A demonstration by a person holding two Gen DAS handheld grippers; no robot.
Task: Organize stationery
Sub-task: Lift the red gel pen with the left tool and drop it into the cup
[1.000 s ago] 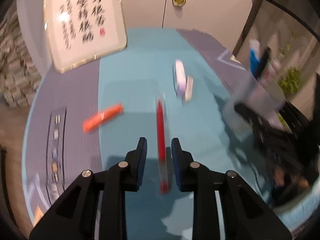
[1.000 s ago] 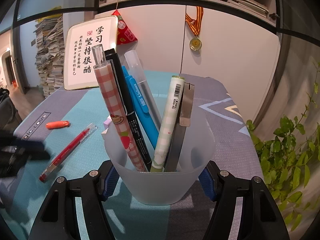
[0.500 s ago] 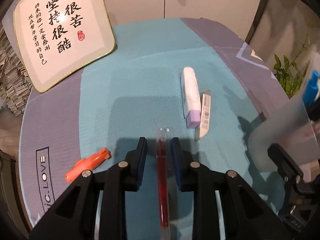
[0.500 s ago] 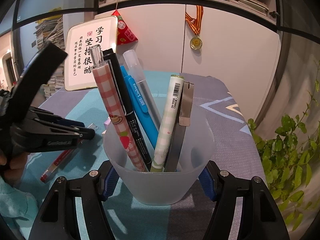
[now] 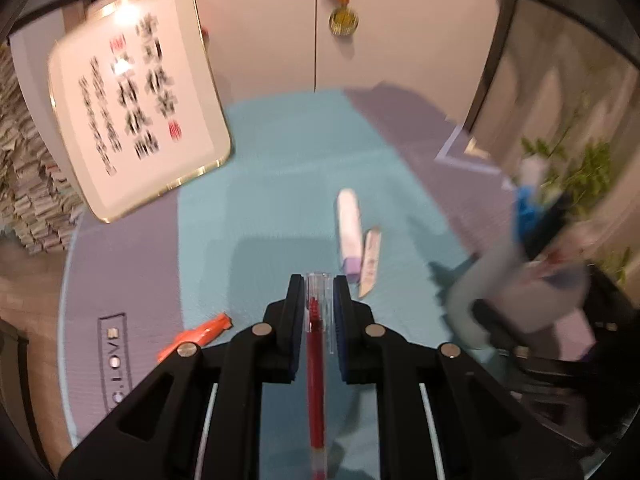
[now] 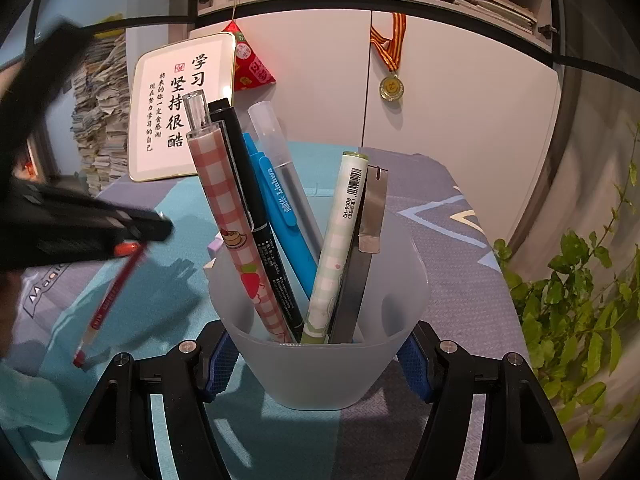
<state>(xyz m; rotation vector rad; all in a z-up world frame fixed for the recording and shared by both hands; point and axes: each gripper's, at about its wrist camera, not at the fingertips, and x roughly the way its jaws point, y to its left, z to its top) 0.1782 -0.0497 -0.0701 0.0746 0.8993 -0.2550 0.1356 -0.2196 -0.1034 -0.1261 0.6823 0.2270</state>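
Right wrist view: right gripper (image 6: pixel 318 364) clamped around frosted pen cup (image 6: pixel 320 360) holding pens marked "Linhwa" and "CH-9008". Left wrist view: left gripper (image 5: pixel 316 312) pinching red pen (image 5: pixel 315 380) above teal mat (image 5: pixel 280 184) lettered "LOVE".

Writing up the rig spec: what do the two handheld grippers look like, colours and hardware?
Both match. The left gripper and right gripper have matte black angular plastic linkage arms with triangular cut-outs, round silver pivot screws, and black fingers faced with blue ribbed pads. Pale rails run along the inner arms. The left one's side carries blurred white lettering. No cables visible.
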